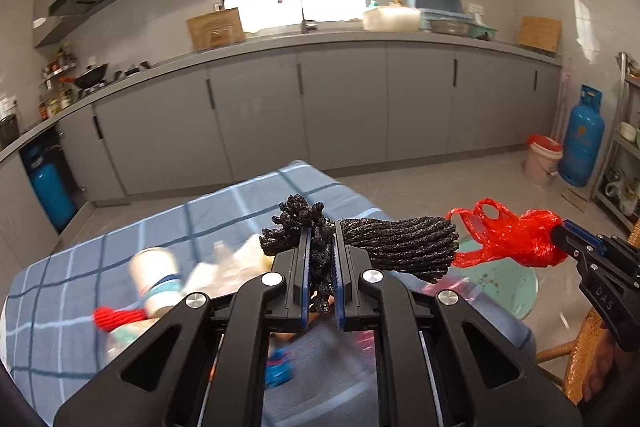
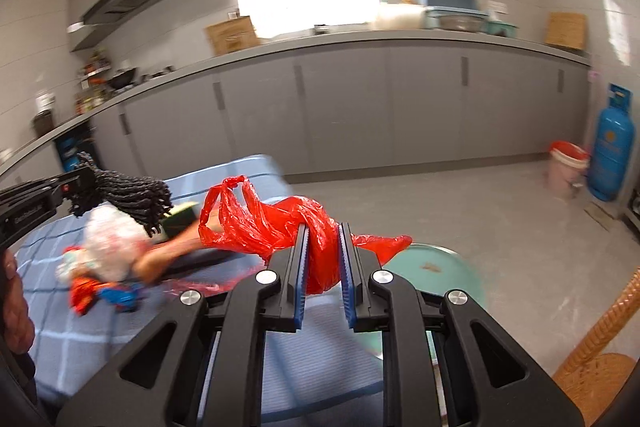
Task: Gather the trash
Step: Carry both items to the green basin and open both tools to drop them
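Observation:
My left gripper (image 1: 322, 259) is shut on a black bundle of twisted cord (image 1: 384, 243), held above the table; the same bundle (image 2: 128, 195) shows at the left of the right wrist view. My right gripper (image 2: 323, 255) is shut on a crumpled red plastic bag (image 2: 272, 223), which hangs to the right of the bundle as the red bag (image 1: 508, 235) in the left wrist view. Below them a table with a blue checked cloth (image 1: 80, 279) carries trash: a white paper cup (image 1: 156, 279), a red yarn tuft (image 1: 116, 317), a clear crumpled wrapper (image 2: 108, 247) and red and blue wrappers (image 2: 104, 297).
A round teal stool (image 2: 448, 275) stands beside the table, a wicker chair (image 2: 600, 347) to the right. Grey cabinets (image 1: 340, 99) run along the back wall. A red-lined pail (image 1: 542, 161) and a blue gas cylinder (image 1: 582, 135) stand at the far right on the bare floor.

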The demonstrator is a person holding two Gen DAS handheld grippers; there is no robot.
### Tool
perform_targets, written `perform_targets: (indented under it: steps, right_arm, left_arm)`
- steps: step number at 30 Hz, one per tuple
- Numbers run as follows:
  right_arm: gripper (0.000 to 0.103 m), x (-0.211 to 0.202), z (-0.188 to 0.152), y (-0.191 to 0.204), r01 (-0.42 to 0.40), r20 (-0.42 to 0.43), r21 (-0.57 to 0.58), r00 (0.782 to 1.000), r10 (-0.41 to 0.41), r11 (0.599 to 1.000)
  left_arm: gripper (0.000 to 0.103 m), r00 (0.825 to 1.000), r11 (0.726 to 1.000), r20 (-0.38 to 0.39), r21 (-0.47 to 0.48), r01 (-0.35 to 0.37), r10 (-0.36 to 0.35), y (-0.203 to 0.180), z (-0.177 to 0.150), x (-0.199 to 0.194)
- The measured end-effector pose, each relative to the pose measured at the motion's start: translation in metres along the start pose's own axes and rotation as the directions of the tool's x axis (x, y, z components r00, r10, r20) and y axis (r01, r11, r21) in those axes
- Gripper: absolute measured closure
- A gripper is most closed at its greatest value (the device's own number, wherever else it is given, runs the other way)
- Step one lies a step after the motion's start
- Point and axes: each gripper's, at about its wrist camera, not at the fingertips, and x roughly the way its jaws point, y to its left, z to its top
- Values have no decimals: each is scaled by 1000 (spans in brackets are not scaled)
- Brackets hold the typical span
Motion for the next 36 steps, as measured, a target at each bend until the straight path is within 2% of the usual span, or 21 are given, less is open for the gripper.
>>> perform_targets:
  steps: [5,12,22,23,24,25,26,28,29,31,35,36]
  right_arm:
    - [87,33,-3,-47,92,-33,42,995,-91,995]
    - [87,76,-16,-86,167,-100,72,982,-160,983]
    - [83,126,-43,-126,216,-185,109,963,-194,970]
    - [78,128,-45,-129,215,-188,118,964,-191,969]
    - [67,129,-46,-132,214,-190,123,963,-189,969]
    - [62,132,-47,-135,217,-196,130,962,-190,967]
    - [59,132,-48,-137,220,-197,133,961,-192,966]
    - [57,131,-48,-139,222,-197,137,961,-193,965]
    - [55,129,-48,-140,225,-194,136,961,-197,965]
    - [51,126,-49,-142,229,-190,144,961,-201,963]
    - [46,117,-49,-141,230,-186,162,962,-199,960]
    - [45,115,-49,-138,226,-184,163,963,-195,961]
  left_arm:
    - [93,996,995,-34,39,87,-86,-50,10,45]
    - [93,983,983,-95,75,166,-159,-107,9,95]
    - [91,968,971,-173,122,206,-184,-160,-2,149]
    - [91,965,968,-181,125,216,-191,-163,-3,152]
    - [90,962,966,-189,128,223,-197,-168,-5,157]
    - [84,961,965,-192,133,226,-199,-172,-6,160]
    - [71,958,962,-200,139,234,-204,-176,-8,163]
    - [58,957,960,-199,140,242,-213,-179,-10,165]
    - [52,959,961,-193,145,236,-206,-180,-11,165]
    - [48,962,962,-188,152,226,-196,-178,-12,164]
    - [27,974,973,-165,148,178,-153,-168,-10,156]
    - [26,977,976,-158,140,169,-146,-164,-9,153]
